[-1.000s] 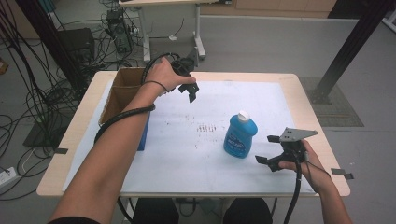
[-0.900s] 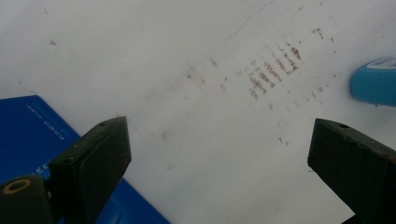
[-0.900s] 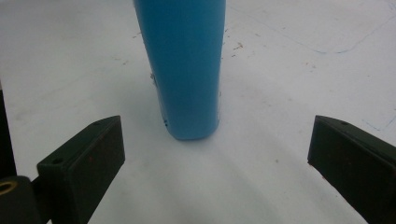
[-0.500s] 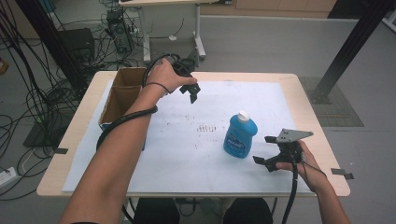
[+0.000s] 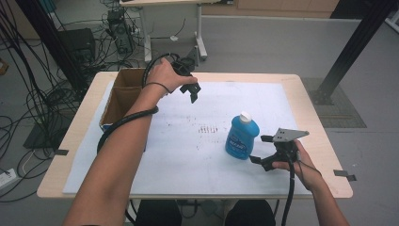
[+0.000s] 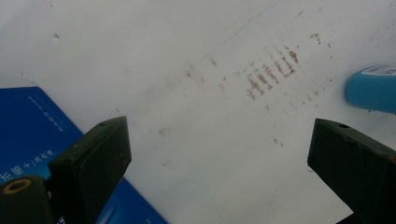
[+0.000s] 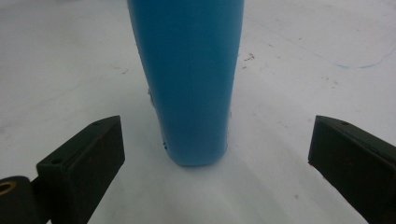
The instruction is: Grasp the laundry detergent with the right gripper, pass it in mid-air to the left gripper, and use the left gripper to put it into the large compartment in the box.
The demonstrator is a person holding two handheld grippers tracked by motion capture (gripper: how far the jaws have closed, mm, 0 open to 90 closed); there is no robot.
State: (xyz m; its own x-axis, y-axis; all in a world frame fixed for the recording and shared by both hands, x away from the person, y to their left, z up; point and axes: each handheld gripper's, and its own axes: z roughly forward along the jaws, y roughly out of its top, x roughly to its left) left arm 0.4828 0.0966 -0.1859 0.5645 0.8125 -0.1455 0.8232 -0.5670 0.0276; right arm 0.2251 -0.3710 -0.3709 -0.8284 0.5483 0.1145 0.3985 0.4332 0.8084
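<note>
The tabletop (image 5: 310,101), under a white sheet, carries a cardboard box (image 5: 123,96) at its left edge and a blue bottle (image 5: 242,136) standing upright right of centre, white cap up; its label is too small to read. The right hand-held gripper (image 5: 261,151) sits just beside the bottle, jaws wide apart, empty. The left hand-held gripper (image 5: 194,92) hovers near the box, also wide open, holding nothing.

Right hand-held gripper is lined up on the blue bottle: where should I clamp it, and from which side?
Clamp the upright blue plastic bottle with the white cap low on its body, coming straight in from its right, where the right hand-held gripper already sits. Its open jaws flank the narrow edge with room on both sides, so they probably close on the flat faces.
</note>
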